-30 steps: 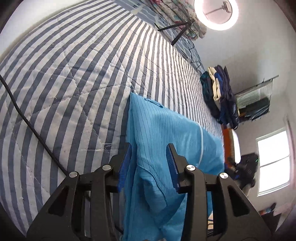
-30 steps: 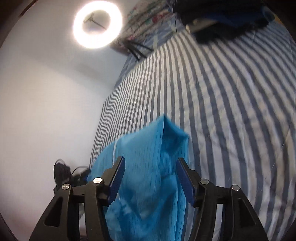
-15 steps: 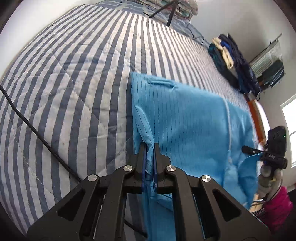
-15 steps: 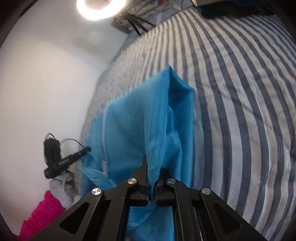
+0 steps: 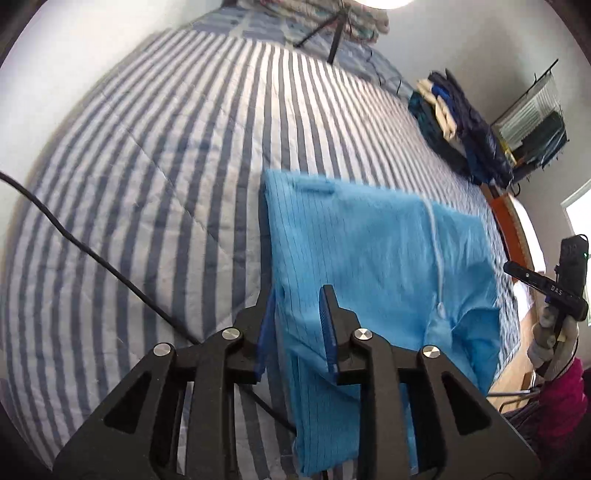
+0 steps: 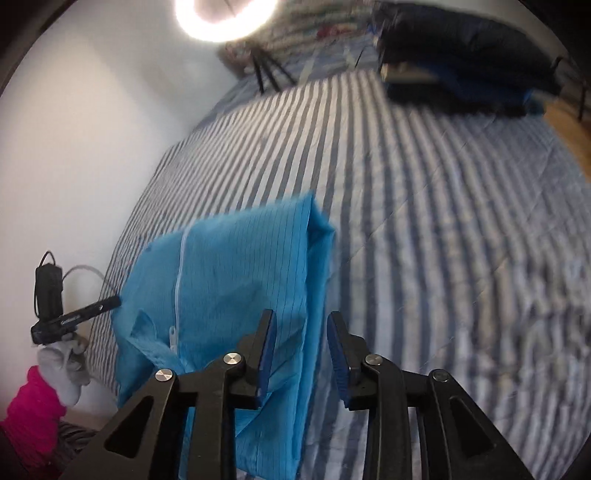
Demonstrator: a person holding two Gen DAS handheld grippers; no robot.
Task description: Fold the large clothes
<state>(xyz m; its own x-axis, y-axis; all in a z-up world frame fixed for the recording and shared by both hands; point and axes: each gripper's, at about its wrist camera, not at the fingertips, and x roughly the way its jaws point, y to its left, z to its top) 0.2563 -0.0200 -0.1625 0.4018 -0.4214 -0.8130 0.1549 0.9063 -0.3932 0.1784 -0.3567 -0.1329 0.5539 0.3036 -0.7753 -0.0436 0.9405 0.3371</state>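
A bright blue pinstriped garment with a white zip lies folded on the striped quilt, its near end hanging over the bed's edge. My left gripper hovers above the garment's left fold edge; its jaws are opening, and the cloth between them sits loose. In the right wrist view the same garment lies left of centre. My right gripper straddles its right fold edge with jaws opening, pads off the cloth. Each view also shows the other gripper in a grey-gloved hand.
The blue-and-white striped quilt covers the whole bed. A black cable crosses it at the left. A pile of dark folded clothes sits at the far corner. A ring light on a tripod stands at the head end.
Both grippers went from open to shut on the garment's fold edges half a second ago. Their jaws have since parted and both have lifted back from the cloth.
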